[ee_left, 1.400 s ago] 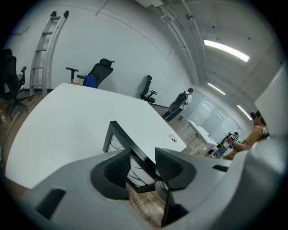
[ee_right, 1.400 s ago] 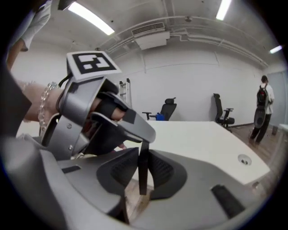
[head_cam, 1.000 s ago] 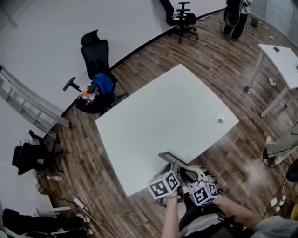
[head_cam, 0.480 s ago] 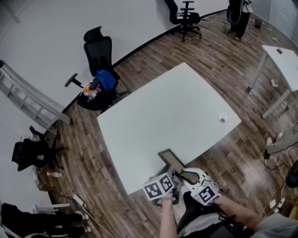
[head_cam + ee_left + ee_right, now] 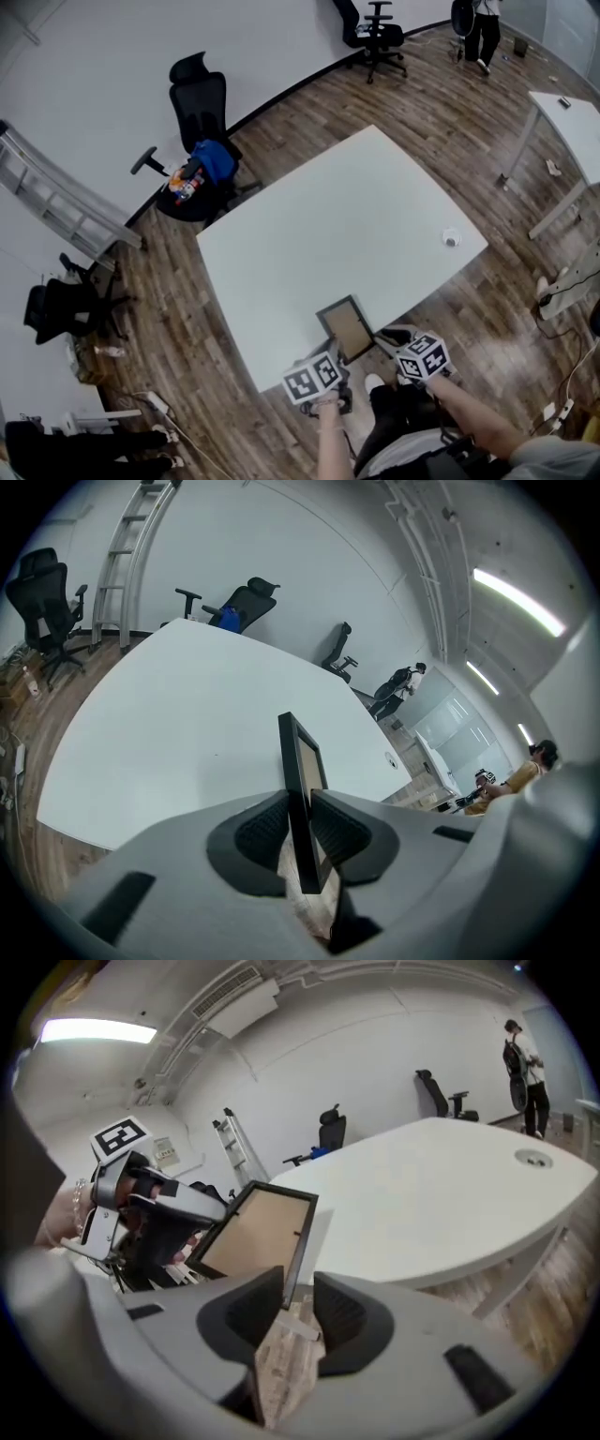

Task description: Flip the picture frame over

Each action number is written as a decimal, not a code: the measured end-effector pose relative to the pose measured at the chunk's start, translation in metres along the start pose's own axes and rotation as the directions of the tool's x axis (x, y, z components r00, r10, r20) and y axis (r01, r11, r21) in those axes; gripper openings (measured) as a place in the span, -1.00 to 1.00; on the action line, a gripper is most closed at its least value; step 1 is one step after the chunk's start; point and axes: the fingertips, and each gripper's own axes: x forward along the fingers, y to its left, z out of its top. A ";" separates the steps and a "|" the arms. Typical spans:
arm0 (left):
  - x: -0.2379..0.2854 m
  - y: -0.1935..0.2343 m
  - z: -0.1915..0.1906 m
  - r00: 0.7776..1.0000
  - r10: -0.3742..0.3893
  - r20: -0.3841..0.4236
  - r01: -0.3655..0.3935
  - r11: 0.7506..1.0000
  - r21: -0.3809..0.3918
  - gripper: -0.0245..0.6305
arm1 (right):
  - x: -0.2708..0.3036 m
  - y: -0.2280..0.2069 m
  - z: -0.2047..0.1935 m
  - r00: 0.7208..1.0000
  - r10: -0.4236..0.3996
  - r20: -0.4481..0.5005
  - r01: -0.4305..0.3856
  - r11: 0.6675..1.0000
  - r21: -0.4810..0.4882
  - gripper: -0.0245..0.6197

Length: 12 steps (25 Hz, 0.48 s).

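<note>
The black picture frame (image 5: 345,328) lies at the near edge of the white table (image 5: 328,216) with its brown backing up. My left gripper (image 5: 334,358) is at the frame's near left edge. In the left gripper view the frame (image 5: 298,771) stands edge-on between the closing jaws of the left gripper (image 5: 300,832), and both pads touch it. My right gripper (image 5: 386,337) is at the frame's right corner. In the right gripper view the frame (image 5: 255,1232) has its corner between the jaws of the right gripper (image 5: 298,1312), with a gap on one side. The left gripper (image 5: 150,1204) shows behind it.
A small white round object (image 5: 451,238) sits near the table's right edge. Black office chairs (image 5: 202,103) stand beyond the table, one with a blue bag. A ladder (image 5: 66,202) leans at the left wall. Another white table (image 5: 572,122) is at the right. A person (image 5: 483,28) stands far back.
The frame, held up between both grippers before, has come down flatter onto the table's edge, backing up. The right gripper moved right and down. The left gripper shifted left.
</note>
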 end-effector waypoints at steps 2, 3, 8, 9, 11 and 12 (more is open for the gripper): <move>0.002 0.002 0.000 1.000 0.003 -0.001 -0.003 1.000 0.001 -0.69 | 0.006 0.000 -0.004 1.000 0.021 -0.010 -0.021 0.998 0.063 -0.61; 0.003 0.004 0.001 1.000 0.006 -0.003 -0.006 1.000 0.004 -0.69 | 0.009 0.001 -0.006 0.999 0.032 -0.012 -0.030 0.996 0.087 -0.61; 0.012 0.018 0.000 0.999 0.028 -0.027 -0.028 0.999 0.019 -0.70 | 0.020 0.004 -0.010 0.995 0.088 -0.051 -0.081 0.988 0.130 -0.61; 0.014 0.021 -0.002 0.999 0.035 -0.032 -0.034 0.999 0.027 -0.70 | 0.021 0.006 -0.011 0.993 0.096 -0.069 -0.088 0.989 0.115 -0.61; 0.018 0.026 -0.004 0.998 0.059 -0.035 -0.057 0.997 0.048 -0.71 | 0.023 0.012 -0.011 0.992 0.079 -0.103 -0.074 0.996 0.054 -0.60; 0.020 0.028 -0.004 0.997 0.075 -0.032 -0.073 0.995 0.062 -0.71 | 0.023 0.014 -0.011 0.992 0.061 -0.115 -0.058 0.998 0.023 -0.63</move>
